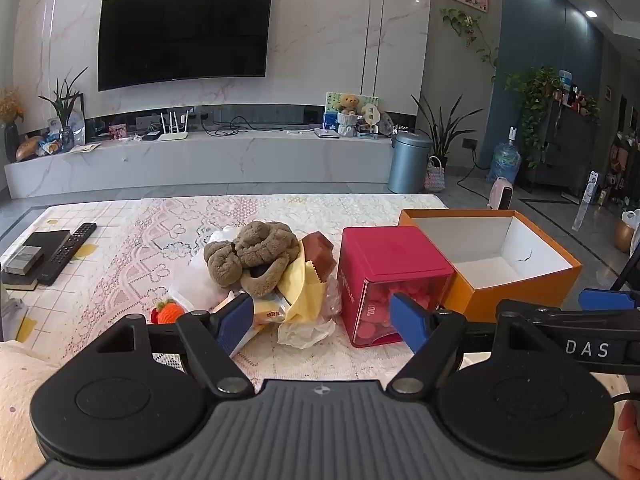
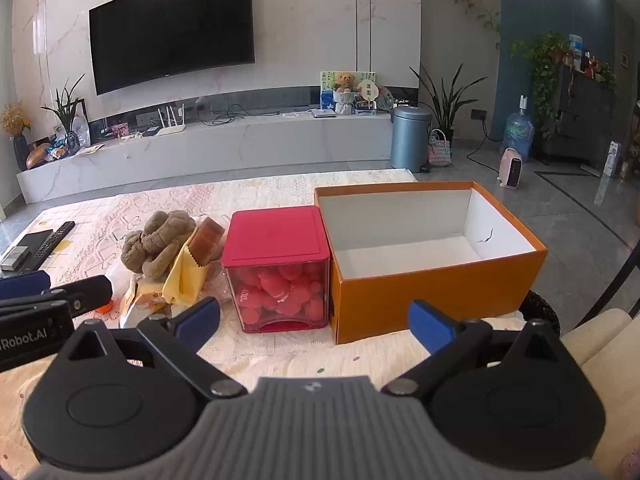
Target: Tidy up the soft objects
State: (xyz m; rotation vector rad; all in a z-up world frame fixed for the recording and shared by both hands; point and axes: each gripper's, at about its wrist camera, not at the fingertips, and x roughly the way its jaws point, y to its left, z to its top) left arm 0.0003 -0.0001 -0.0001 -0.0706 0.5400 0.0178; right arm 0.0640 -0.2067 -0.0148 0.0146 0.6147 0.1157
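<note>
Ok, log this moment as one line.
left claw open, empty | right claw open, empty | soft pile untouched | orange box empty | red container between

The left gripper (image 1: 322,322) has a ribbed grey body with a small round emblem, 2 round black discs, black link arms with silver pivot screws, and 2 blue fingers (image 1: 234,322); a bit of bare skin shows at the lower right edge of its view. The right gripper (image 2: 316,320) is built alike: ribbed grey body, black discs, silver screws and blue fingers (image 2: 432,322). White lettering marks the black sides, "DAS" on the right gripper seen from the left view and "Robot.AI" on the left gripper seen from the right view.
</note>
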